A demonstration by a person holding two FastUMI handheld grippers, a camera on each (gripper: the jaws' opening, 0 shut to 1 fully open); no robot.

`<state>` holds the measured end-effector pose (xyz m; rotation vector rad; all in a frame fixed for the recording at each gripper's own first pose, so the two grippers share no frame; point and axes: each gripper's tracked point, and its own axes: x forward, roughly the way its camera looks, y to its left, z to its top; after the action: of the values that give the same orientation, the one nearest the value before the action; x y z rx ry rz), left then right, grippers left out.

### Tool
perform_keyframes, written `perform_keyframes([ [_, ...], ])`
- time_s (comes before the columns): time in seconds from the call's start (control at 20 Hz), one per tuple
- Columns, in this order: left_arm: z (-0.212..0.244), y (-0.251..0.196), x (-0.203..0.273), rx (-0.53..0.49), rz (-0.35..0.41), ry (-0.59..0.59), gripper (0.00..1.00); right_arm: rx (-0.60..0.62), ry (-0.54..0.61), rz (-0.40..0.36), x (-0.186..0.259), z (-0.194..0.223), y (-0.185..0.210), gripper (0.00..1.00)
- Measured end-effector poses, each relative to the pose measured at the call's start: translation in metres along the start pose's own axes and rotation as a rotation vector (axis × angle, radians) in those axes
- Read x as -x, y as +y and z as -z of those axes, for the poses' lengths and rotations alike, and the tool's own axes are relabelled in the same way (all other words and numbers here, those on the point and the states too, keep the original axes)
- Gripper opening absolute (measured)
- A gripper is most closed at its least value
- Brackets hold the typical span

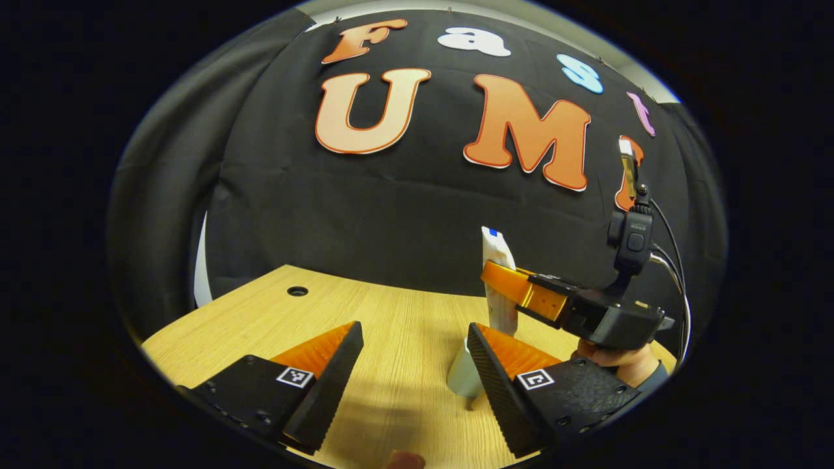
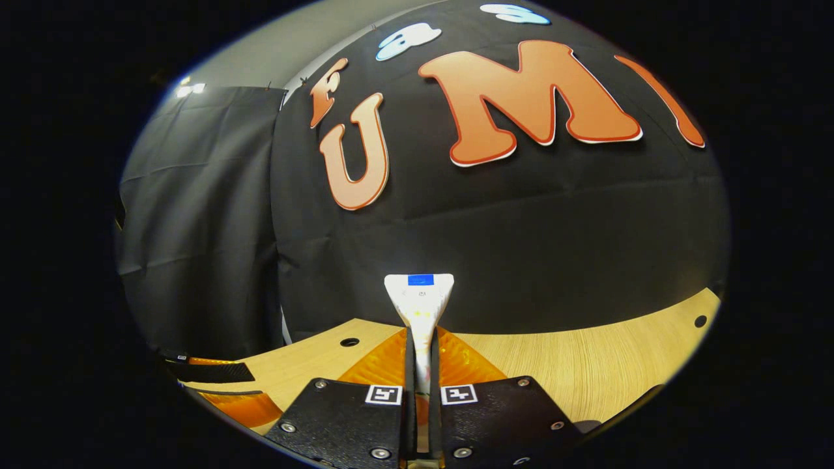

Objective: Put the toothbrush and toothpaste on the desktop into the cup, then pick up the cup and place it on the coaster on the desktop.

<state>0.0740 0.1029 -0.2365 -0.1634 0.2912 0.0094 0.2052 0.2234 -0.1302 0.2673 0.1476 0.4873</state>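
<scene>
Left gripper view: the left tongs (image 1: 414,368) stand wide apart at bottom centre over the pale wood-grain surface (image 1: 391,312). Their right finger hides much of a white cup (image 1: 464,378). Right of centre, the right tongs (image 1: 505,277) hold the flat white toothpaste (image 1: 498,251) upright.

Right gripper view: these tongs (image 2: 420,365), bottom centre, are clamped on the toothpaste (image 2: 419,299); its lower end is hidden.

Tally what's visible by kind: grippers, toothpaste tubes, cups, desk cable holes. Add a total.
Grippers: 2, the left gripper and the right gripper
toothpaste tube: 1
cup: 1
Desk cable holes: 2
Total: 6
</scene>
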Motion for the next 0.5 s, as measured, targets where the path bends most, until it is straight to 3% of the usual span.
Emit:
perform_keyframes([
  [0.1,0.002,0.000,0.002,0.007,-0.001,0.005,0.98,0.007,0.011,0.003,-0.001,0.010,0.001,0.08],
  [0.5,0.021,-0.008,0.003,0.024,0.015,0.072,0.97,0.049,0.095,0.046,0.006,0.033,-0.009,0.12],
])
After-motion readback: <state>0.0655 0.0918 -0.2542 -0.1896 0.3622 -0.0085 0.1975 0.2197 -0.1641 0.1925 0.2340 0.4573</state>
